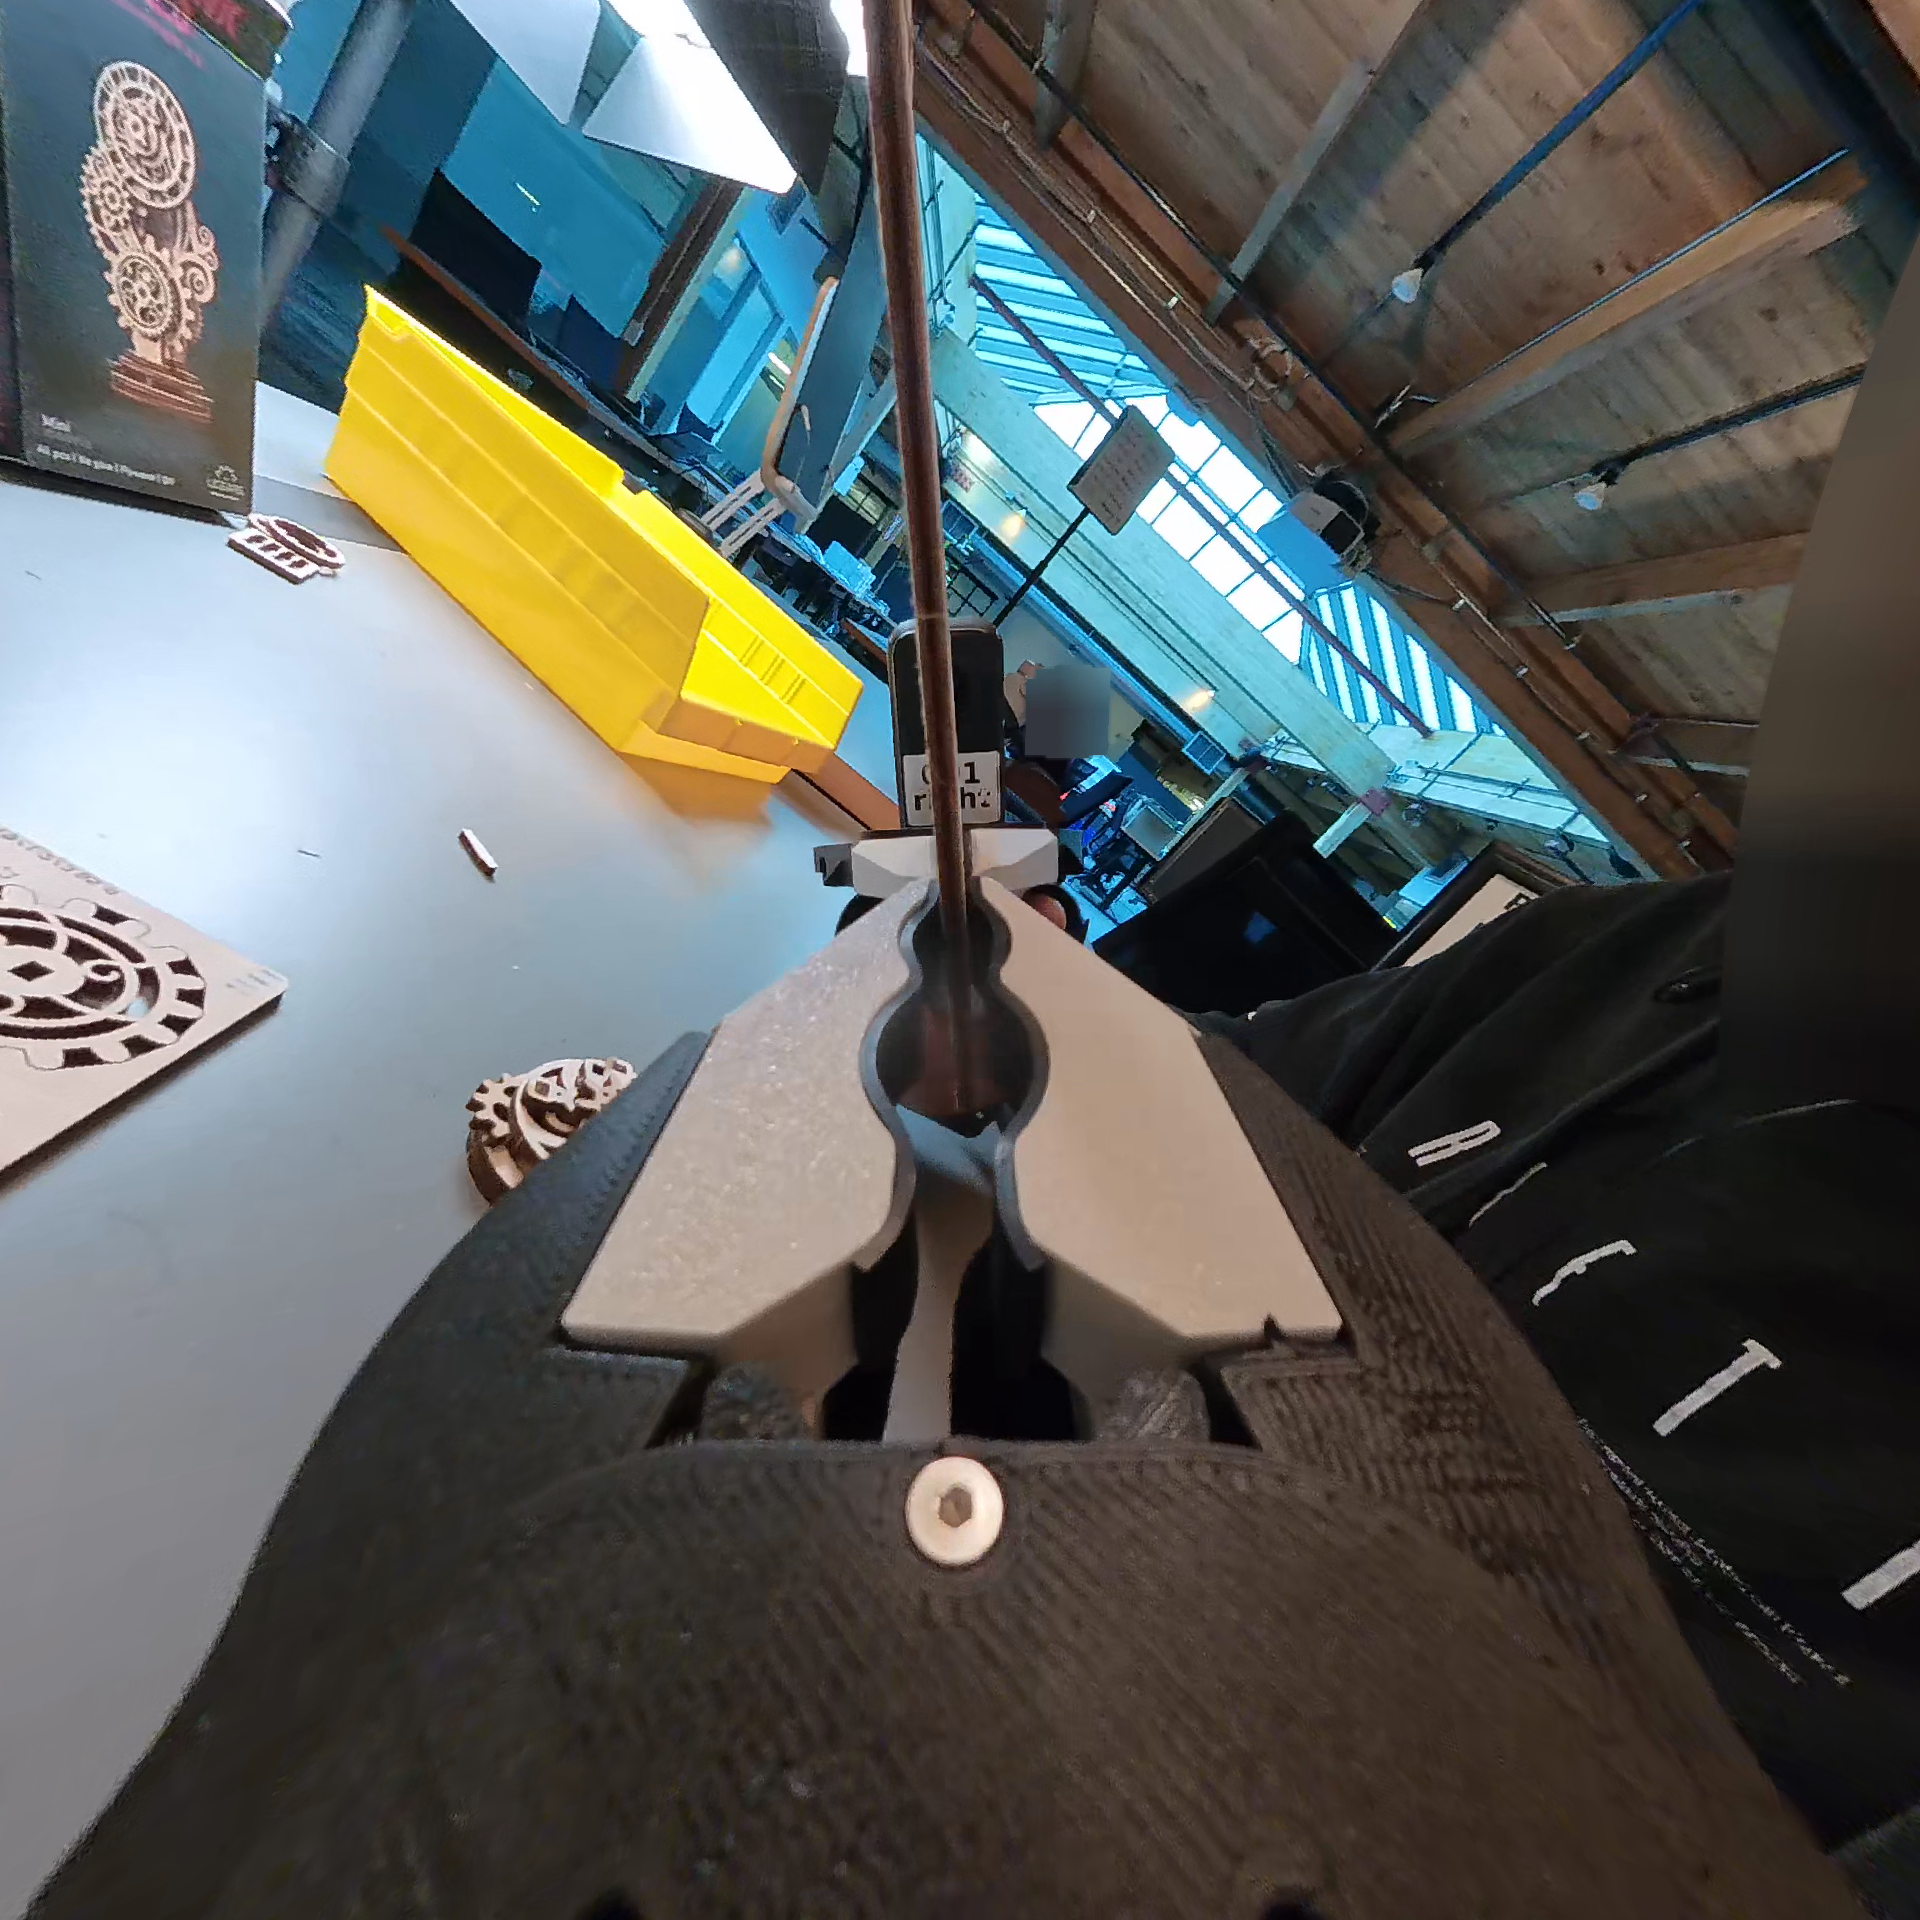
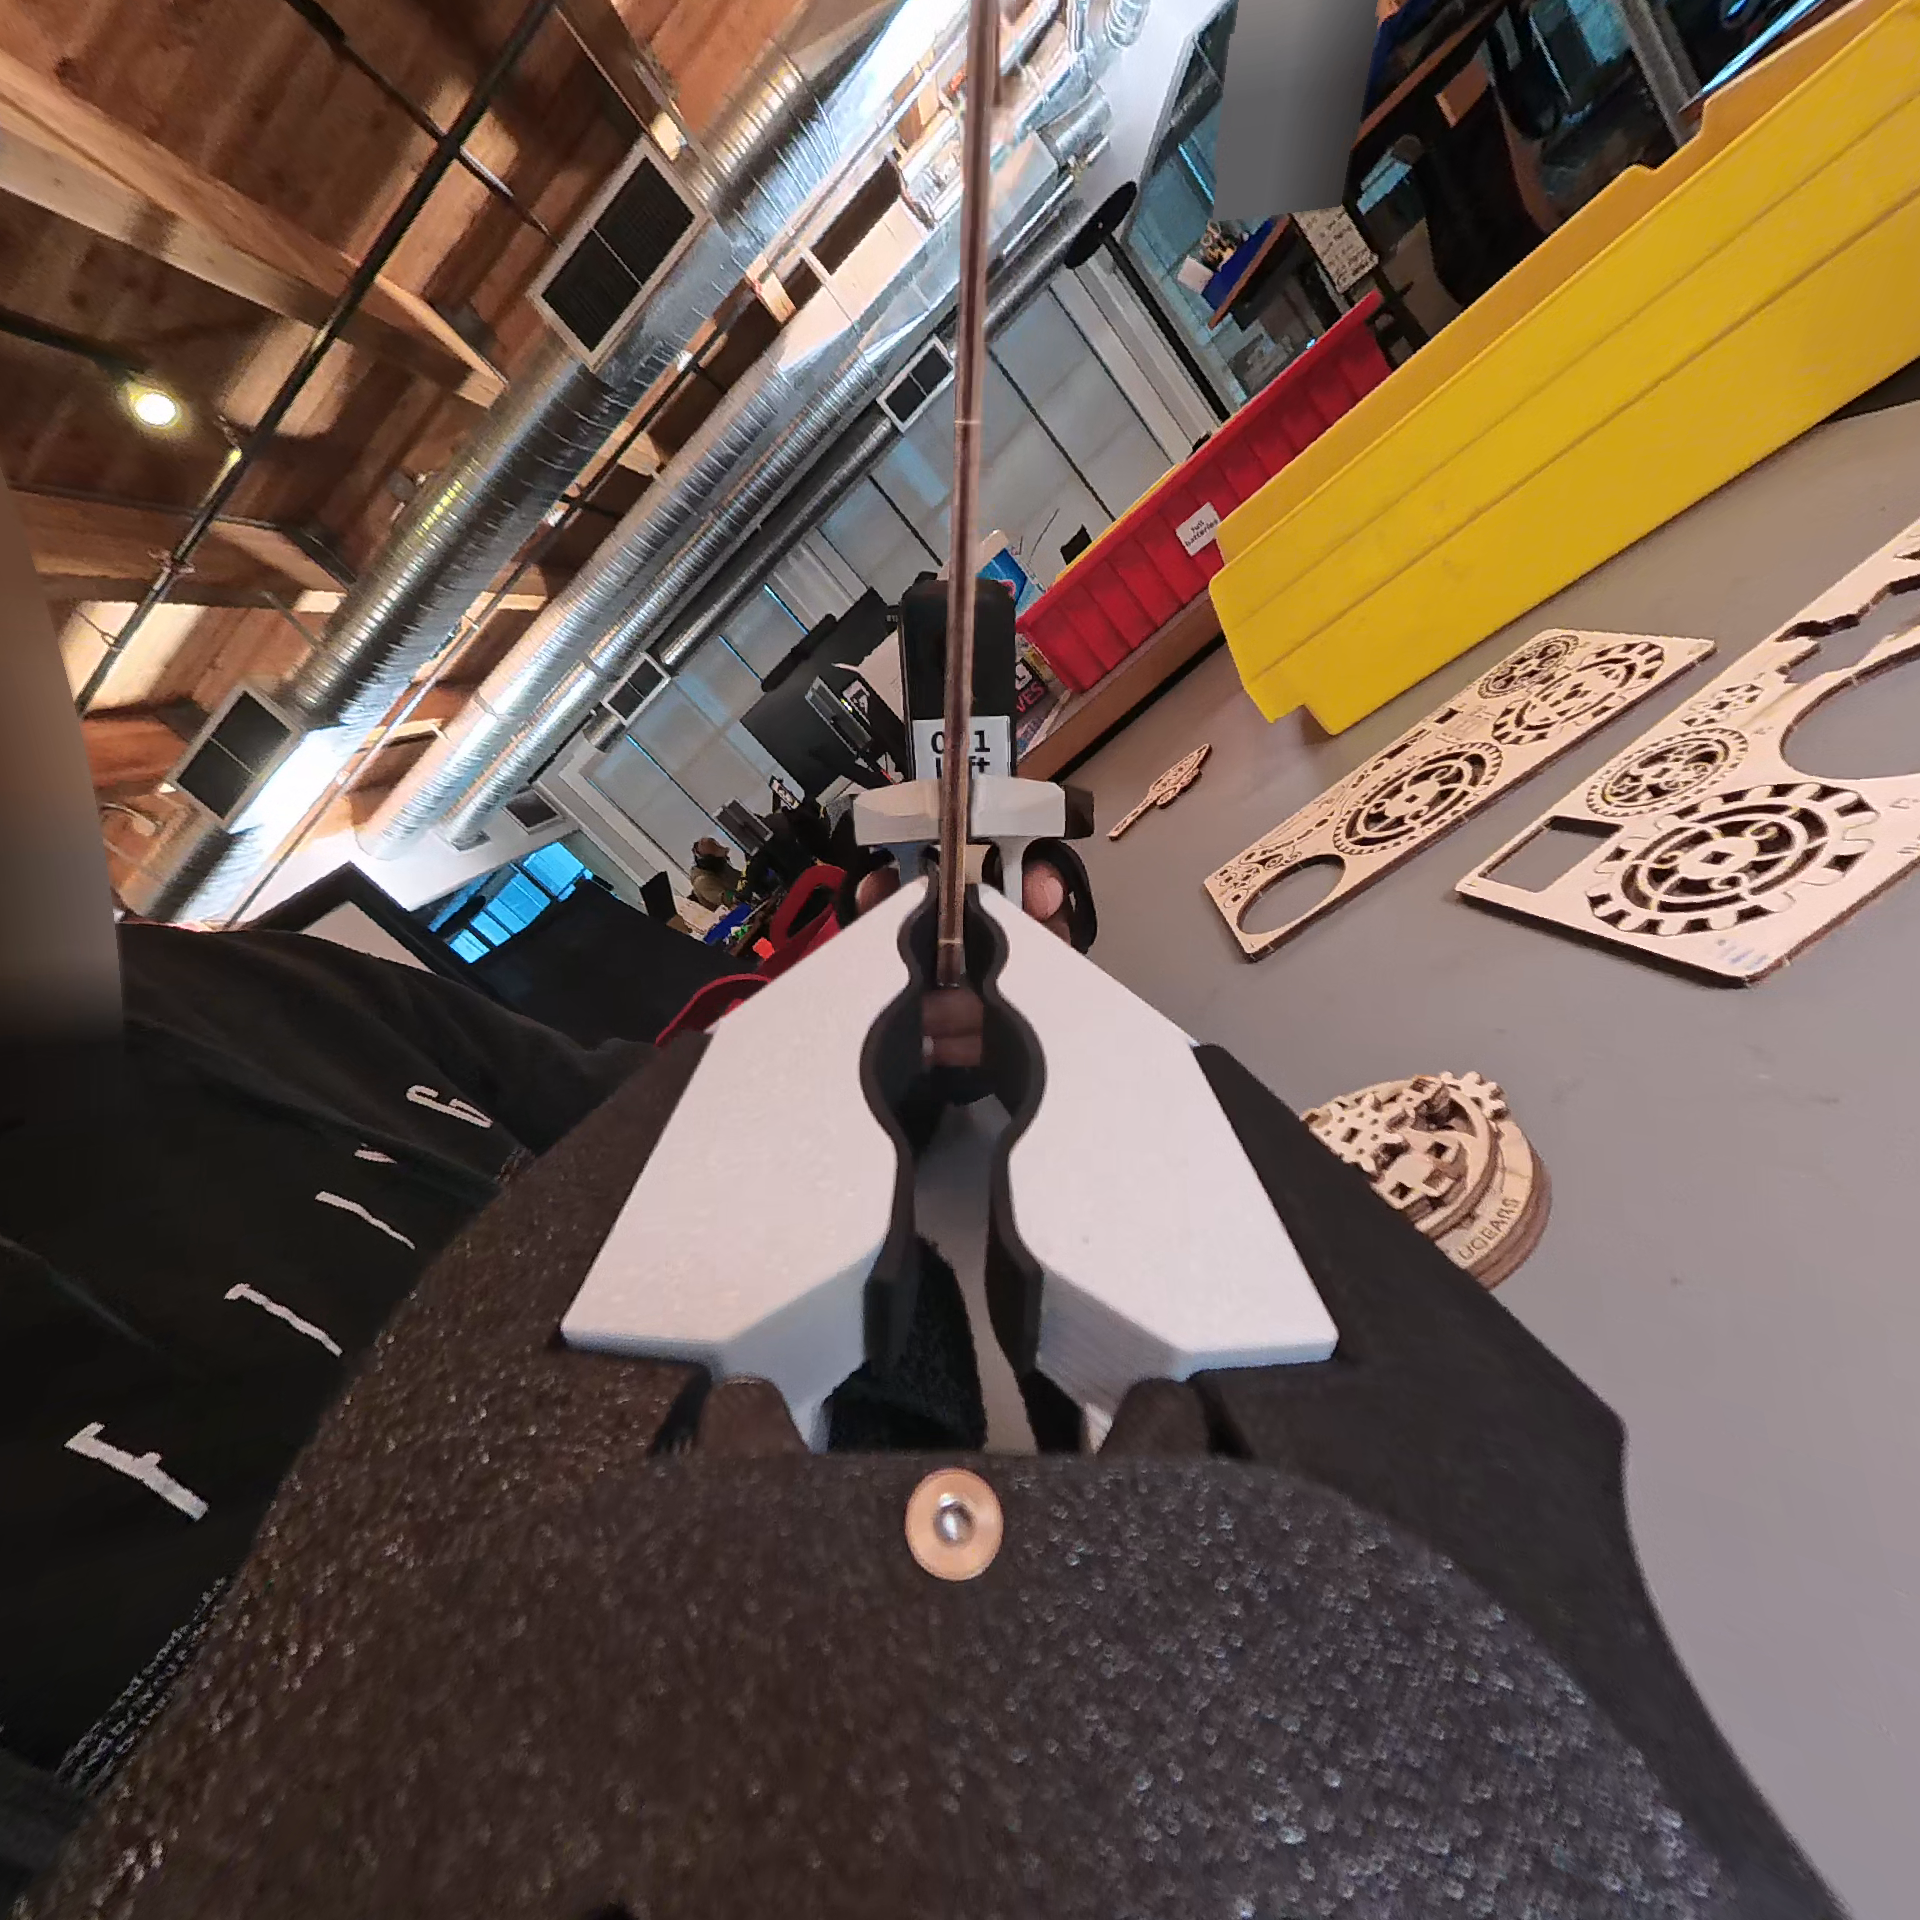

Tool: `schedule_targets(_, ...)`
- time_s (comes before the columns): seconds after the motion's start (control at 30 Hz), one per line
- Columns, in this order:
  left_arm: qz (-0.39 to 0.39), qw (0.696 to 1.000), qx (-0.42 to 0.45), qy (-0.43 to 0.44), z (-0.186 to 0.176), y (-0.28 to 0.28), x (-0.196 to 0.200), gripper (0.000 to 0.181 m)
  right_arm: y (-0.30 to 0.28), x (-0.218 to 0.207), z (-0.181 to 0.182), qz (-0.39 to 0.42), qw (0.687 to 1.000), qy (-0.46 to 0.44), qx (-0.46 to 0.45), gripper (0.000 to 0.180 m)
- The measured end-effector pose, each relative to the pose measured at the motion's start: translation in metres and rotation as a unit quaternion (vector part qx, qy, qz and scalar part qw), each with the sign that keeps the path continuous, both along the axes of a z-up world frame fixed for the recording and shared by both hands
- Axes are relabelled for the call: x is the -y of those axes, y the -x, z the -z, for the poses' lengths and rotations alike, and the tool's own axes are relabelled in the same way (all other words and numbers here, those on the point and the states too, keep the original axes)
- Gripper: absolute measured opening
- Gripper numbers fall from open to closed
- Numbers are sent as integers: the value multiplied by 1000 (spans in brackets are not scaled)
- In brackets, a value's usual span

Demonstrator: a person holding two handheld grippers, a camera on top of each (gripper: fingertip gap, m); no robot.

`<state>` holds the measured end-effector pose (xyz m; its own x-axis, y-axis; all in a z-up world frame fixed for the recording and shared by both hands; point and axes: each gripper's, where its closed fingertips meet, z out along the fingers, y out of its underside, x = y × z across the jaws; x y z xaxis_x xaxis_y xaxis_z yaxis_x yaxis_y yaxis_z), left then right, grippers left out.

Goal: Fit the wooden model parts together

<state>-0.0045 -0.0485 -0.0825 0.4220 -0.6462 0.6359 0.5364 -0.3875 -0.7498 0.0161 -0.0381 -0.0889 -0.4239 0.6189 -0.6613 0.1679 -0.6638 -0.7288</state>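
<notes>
A thin wooden sheet [image 1: 920,416], seen edge-on as a dark strip, runs up from between my left gripper's [image 1: 951,920] grey fingers [image 1: 790,1122], which are shut on it. The same sheet [image 2: 971,416] is clamped in my right gripper [image 2: 951,920], which is shut. The two grippers face each other and hold the sheet from opposite sides above the table. The right gripper [image 1: 945,831] shows beyond the sheet in the left wrist view, and the left gripper [image 2: 961,821] in the right wrist view. A round wooden gear assembly [image 1: 540,1112] [image 2: 1434,1184] lies on the grey table [image 1: 312,727].
Punched-out wooden sheets [image 2: 1455,790] [image 2: 1704,842] [image 1: 94,987] lie flat on the table. A yellow bin [image 1: 540,540] [image 2: 1558,416] and a red bin [image 2: 1195,551] stand at the far edge. The kit box [image 1: 125,260], small loose pieces [image 1: 286,545] [image 1: 478,852] [image 2: 1158,790] and a person's black garment [image 1: 1558,1143] are nearby. My two grippers' fingertips are within a few centimetres of each other.
</notes>
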Motion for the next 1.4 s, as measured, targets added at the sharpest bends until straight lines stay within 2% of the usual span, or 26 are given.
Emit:
schedule_targets(0.63, -5, 1000, 2, 14, 2, 3, -1, 1, 1, 4, 11, 0, 998, -51, 24, 5)
schedule_targets(1.07, 0, 1000, 3, 28, 8, 1, -2, 1, 1, 2, 12, 5, 998, -52, 26, 2)
schedule_targets(1.4, -5, 998, 34, 53, 13, 7, -6, 1, 3, -7, 13, 24, 998, -40, 33, 6)
